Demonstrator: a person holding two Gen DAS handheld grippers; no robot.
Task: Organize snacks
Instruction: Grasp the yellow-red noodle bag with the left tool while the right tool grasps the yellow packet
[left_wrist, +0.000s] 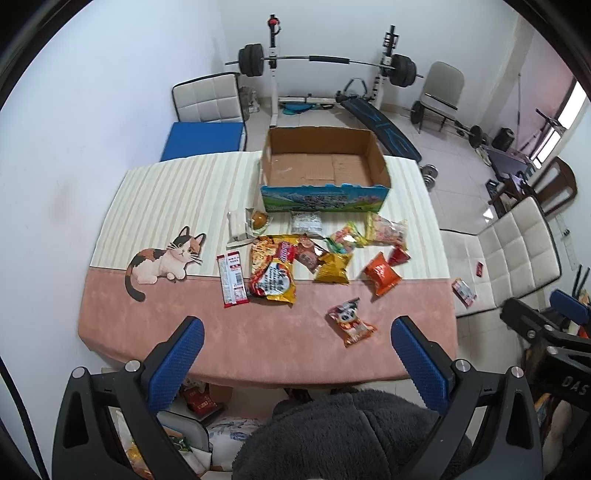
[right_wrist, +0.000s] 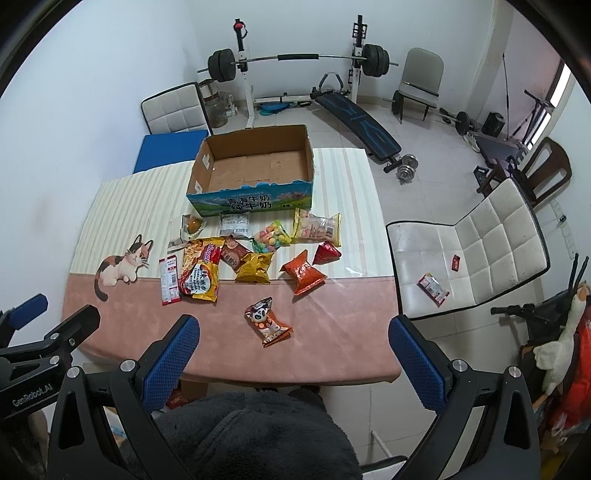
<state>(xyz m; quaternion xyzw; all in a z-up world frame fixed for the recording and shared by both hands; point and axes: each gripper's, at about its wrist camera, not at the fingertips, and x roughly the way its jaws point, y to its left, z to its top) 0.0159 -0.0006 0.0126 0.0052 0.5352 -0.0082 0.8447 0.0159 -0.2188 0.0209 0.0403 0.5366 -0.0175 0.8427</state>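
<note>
Basically pre-grasp: left gripper (left_wrist: 297, 341) and right gripper (right_wrist: 293, 339) both spread wide, empty; snacks (right_wrist: 255, 254) loose on table (right_wrist: 332, 354) before empty box (right_wrist: 255, 164); next, descend on panda packet (right_wrist: 268, 322)

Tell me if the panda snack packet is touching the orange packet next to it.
Apart. The right wrist view shows the panda snack packet alone on the pink cloth, with bare cloth between it and the orange packet; the left wrist view shows the same gap.

Matt corrugated cardboard box (left_wrist: 325, 162), glossy foil snack packets (left_wrist: 332, 267), soft matt tablecloth (left_wrist: 147, 192).
</note>
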